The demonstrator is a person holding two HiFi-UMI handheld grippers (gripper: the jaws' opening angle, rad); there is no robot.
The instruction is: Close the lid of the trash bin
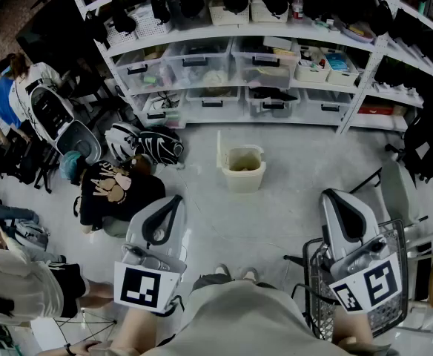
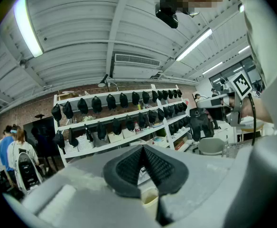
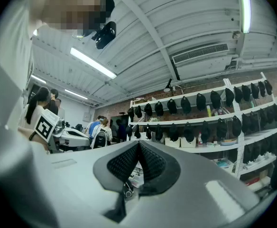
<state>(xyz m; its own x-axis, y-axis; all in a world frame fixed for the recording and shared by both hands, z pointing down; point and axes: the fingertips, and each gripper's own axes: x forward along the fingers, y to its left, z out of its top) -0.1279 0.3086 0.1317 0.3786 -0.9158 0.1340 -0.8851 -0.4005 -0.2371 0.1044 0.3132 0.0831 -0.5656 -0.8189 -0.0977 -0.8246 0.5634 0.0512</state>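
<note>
A small cream trash bin (image 1: 243,169) stands on the grey floor in front of the shelves. Its lid (image 1: 220,151) is raised upright at the bin's left side. Both grippers are held low near the person's body, well short of the bin. The left gripper (image 1: 173,202) points up and forward, its black pads meeting at the tips with nothing between them. The right gripper (image 1: 336,199) is likewise shut and empty. In the left gripper view the jaws (image 2: 143,149) touch at the tip, and the bin (image 2: 149,201) shows just below them. In the right gripper view the gripper (image 3: 138,144) is also closed.
White shelving (image 1: 276,65) with clear storage boxes runs across the back. Helmets and dark bags (image 1: 146,145) lie on the floor left of the bin. People (image 1: 12,87) sit at the far left. A wire cart (image 1: 394,302) and a chair (image 1: 398,191) stand at the right.
</note>
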